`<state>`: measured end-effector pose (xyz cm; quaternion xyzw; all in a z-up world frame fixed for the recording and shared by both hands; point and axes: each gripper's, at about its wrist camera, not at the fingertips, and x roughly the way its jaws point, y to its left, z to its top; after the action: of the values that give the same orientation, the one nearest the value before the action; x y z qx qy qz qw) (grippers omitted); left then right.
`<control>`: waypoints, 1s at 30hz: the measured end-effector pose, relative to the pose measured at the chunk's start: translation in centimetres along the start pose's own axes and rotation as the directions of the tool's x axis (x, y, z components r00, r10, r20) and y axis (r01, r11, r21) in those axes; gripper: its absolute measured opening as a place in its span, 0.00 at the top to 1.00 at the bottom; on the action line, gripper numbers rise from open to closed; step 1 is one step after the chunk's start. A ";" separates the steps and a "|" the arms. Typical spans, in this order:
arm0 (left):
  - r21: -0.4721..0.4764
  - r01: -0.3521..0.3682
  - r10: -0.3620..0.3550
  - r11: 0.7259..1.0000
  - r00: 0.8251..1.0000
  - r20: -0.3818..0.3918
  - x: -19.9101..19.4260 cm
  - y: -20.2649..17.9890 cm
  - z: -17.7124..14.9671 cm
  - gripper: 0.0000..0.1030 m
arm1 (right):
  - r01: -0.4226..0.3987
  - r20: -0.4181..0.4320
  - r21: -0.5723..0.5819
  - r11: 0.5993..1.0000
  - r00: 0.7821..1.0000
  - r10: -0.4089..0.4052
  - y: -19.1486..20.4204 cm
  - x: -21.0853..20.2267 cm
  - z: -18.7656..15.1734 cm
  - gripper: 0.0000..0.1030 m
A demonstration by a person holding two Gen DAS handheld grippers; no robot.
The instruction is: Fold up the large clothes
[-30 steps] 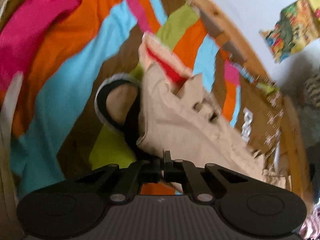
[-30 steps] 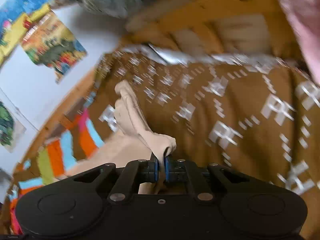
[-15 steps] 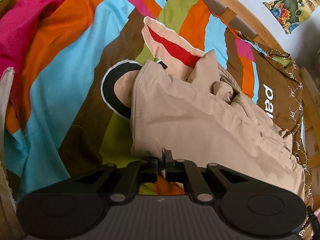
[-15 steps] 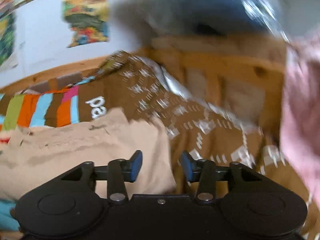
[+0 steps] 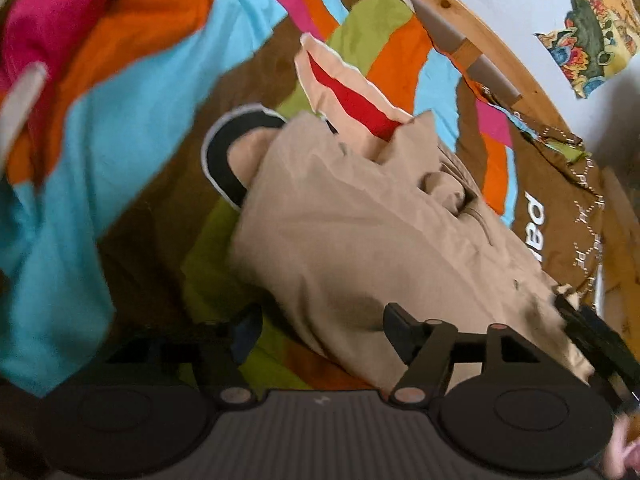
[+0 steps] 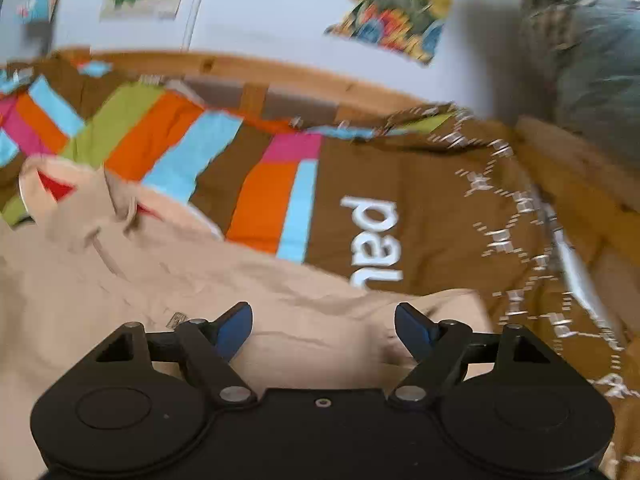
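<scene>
A large beige garment [image 5: 360, 232] lies folded and wrinkled on a colourful striped bedspread [image 5: 132, 120]. My left gripper [image 5: 320, 328] hovers open over its near edge, and no cloth is between the fingers. In the right wrist view the same beige garment [image 6: 200, 280] spreads across the lower left, and my right gripper [image 6: 324, 326] stands open just above its near edge, holding nothing. The right gripper's black body [image 5: 596, 340] shows at the garment's right end in the left wrist view.
A wooden bed frame [image 6: 280, 72] runs along the far side against a pale wall with colourful posters [image 6: 392, 8]. The brown part of the bedspread with white lettering [image 6: 376, 240] lies right of the garment. A grey bundle [image 6: 592, 60] sits at the upper right.
Both grippers let go of the beige garment: the right opened half a second ago, the left has just opened. The garment now lies flat on the bedspread, and both grippers have drawn back a little.
</scene>
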<state>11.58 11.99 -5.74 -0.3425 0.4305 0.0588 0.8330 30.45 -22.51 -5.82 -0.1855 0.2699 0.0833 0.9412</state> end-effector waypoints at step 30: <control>-0.056 0.092 -0.093 0.994 0.996 -0.011 2.3 0.8 0.9 0.17 | -0.066 -0.136 0.117 0.991 0.987 0.082 2.8 -3.1 -3.1 0.04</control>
<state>13.26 12.67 -7.50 -0.3854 0.4180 0.0298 0.8221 25.70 -21.36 -7.44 -0.1277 0.3462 0.0896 0.9251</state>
